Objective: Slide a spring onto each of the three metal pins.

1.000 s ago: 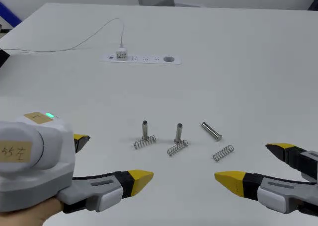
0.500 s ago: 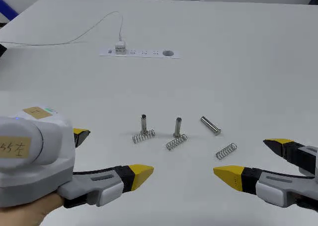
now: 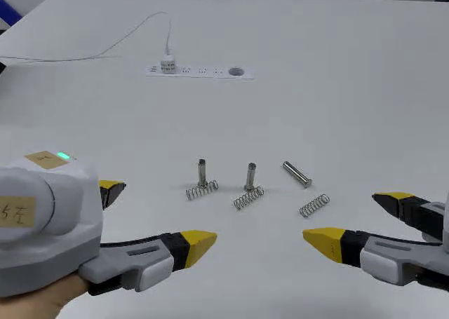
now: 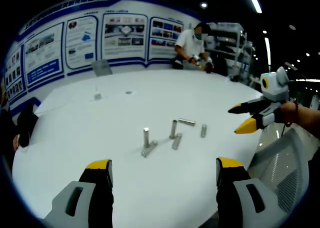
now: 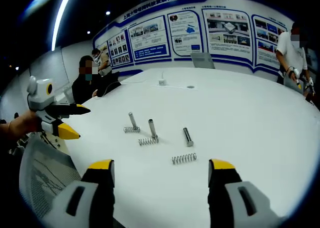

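Nothing moved, right gripper (image 3: 345,216) partly cropped

On the round body of my left gripper (image 3: 160,214) there is a yellow sticker (image 3: 15,212) with handwriting, where I can read a "5" and then the character "左". A second yellow sticker (image 3: 43,159), higher on the same gripper, is too small to read. The posters (image 4: 85,35) far beyond this gripper carry print, but I cannot read any of it.
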`<state>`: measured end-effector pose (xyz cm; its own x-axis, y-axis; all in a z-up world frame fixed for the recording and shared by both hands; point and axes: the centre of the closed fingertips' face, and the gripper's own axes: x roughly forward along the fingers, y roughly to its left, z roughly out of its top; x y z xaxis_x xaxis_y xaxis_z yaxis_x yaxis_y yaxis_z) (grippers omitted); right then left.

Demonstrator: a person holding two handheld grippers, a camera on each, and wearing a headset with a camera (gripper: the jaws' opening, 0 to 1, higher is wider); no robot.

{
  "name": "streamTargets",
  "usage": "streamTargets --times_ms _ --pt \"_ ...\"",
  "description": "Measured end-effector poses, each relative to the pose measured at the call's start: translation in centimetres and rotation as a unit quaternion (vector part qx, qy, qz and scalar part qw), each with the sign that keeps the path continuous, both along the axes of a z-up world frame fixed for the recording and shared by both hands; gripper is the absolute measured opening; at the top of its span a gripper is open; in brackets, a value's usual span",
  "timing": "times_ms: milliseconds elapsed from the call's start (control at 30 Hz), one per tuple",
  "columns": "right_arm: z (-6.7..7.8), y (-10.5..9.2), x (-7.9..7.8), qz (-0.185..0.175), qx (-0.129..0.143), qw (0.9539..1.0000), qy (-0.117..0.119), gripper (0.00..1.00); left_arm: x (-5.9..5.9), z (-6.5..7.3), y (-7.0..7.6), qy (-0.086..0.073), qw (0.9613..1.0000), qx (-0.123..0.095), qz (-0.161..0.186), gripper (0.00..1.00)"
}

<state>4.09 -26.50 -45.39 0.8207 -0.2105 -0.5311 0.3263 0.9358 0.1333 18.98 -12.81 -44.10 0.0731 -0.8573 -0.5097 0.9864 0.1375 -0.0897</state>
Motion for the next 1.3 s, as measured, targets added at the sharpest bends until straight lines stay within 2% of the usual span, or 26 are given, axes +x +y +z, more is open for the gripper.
streamTargets --times_ms 233,400,800,1000,1300 --pt "0.1 -1.1 0.7 0.001 -0.004 1.0000 0.007 0.72 -0.1 -0.2 0.0 0.000 1.0000 0.002 -0.001 0.86" --pt "0.2 -1.9 1.6 -0.003 -0.002 1.0000 0.000 0.68 -0.2 -0.1 -0.2 -0.002 1.0000 -0.004 0.001 0.86" --pt "-0.1 -3.5 3.6 0.011 -0.016 0.9998 0.005 0.63 -0.2 -0.4 -0.2 -0.006 1.0000 0.000 -0.001 0.86" --pt "-0.5 -4.2 4.6 0.019 -0.020 0.9996 0.011 0.58 -0.5 -0.7 -0.2 -0.009 0.9999 0.006 -0.008 0.85" --pt "-1.4 -4.9 6.4 0.035 -0.024 0.9988 0.022 0.49 -0.6 -0.6 -0.4 -0.008 0.9999 -0.005 -0.009 0.84"
